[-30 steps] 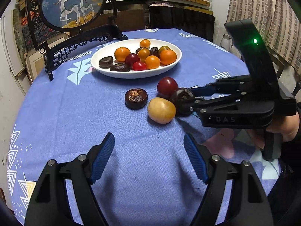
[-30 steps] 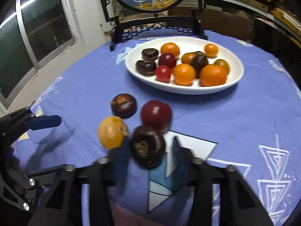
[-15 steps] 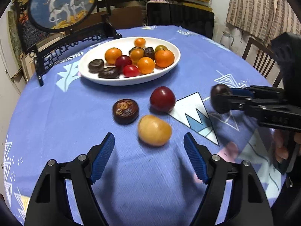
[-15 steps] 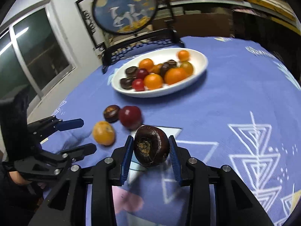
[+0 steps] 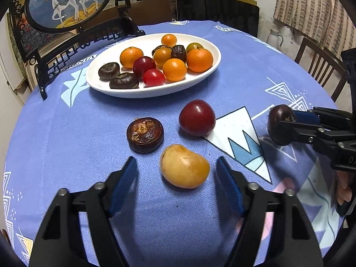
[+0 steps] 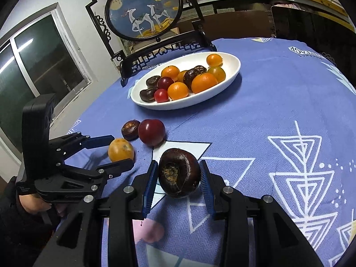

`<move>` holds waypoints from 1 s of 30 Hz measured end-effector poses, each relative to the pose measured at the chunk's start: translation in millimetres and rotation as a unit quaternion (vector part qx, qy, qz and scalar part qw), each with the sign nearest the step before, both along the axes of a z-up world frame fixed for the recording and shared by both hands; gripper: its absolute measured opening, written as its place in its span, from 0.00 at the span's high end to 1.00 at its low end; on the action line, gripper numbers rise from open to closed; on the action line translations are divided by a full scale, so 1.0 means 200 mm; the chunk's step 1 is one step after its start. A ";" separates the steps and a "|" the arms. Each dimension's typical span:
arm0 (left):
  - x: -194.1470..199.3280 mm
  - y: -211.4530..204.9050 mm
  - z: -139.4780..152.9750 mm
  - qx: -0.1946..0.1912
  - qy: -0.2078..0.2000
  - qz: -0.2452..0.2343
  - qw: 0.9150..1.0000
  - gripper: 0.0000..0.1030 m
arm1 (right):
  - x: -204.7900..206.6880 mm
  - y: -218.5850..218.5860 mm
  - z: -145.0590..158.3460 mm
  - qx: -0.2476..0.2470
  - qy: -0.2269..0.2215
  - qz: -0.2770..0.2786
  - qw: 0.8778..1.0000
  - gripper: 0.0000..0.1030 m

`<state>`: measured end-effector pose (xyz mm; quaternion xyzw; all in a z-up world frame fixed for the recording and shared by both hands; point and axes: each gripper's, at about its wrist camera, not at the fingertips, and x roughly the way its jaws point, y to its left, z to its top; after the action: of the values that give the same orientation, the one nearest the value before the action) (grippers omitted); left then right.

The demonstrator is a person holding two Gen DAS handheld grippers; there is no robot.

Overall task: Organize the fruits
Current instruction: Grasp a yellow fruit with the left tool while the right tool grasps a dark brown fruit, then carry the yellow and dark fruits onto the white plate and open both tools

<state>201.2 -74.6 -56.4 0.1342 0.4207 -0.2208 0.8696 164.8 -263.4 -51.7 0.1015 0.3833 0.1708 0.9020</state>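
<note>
My right gripper [image 6: 179, 175] is shut on a dark brown water chestnut [image 6: 179, 172], held above the cloth at the right [image 5: 280, 128]. A yellow fruit [image 5: 184, 166] lies on the blue tablecloth between the blue pads of my left gripper [image 5: 176, 171], whose jaws are closing; the pads stand apart from the fruit on both sides. The right wrist view shows that yellow fruit [image 6: 120, 149] between the left gripper [image 6: 118, 151] fingers. Just beyond lie a brown water chestnut [image 5: 145, 134] and a dark red plum [image 5: 197, 118]. A white oval plate [image 5: 207, 75] farther back holds several oranges, tomatoes and dark fruits.
A black-framed round deer picture [image 5: 66, 2] stands on the table behind the plate. Chairs [image 5: 320, 66] ring the far and right side of the round table. A window [image 6: 33, 66] is on the left wall. A hand [image 6: 33, 203] holds the left gripper.
My right gripper lifted the dark water chestnut away from the other fruits and carried it right. My left gripper moved forward until the yellow fruit lay between its pads, which narrowed.
</note>
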 end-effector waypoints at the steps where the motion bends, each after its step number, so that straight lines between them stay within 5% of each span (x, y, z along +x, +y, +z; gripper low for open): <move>1: 0.00 0.00 0.00 0.000 0.001 -0.001 1.000 0.42 | 0.00 0.00 0.00 -0.001 -0.001 0.000 1.000 0.63; 6: -0.02 -0.01 0.00 -0.006 0.000 -0.012 1.000 0.60 | -0.01 0.00 0.00 -0.002 -0.001 0.001 1.000 0.63; 22: -0.12 0.04 0.08 -0.038 -0.009 -0.015 0.999 0.60 | -0.03 0.01 0.02 -0.004 0.000 -0.004 1.000 0.63; 30: -0.16 0.12 0.31 -0.079 -0.065 -0.019 0.995 0.60 | -0.04 -0.02 0.27 0.014 -0.022 0.014 1.000 0.63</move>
<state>168.5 -50.3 5.3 0.0869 0.3419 -0.2609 0.8986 155.9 -267.7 2.2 0.1054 0.3622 0.1912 0.9062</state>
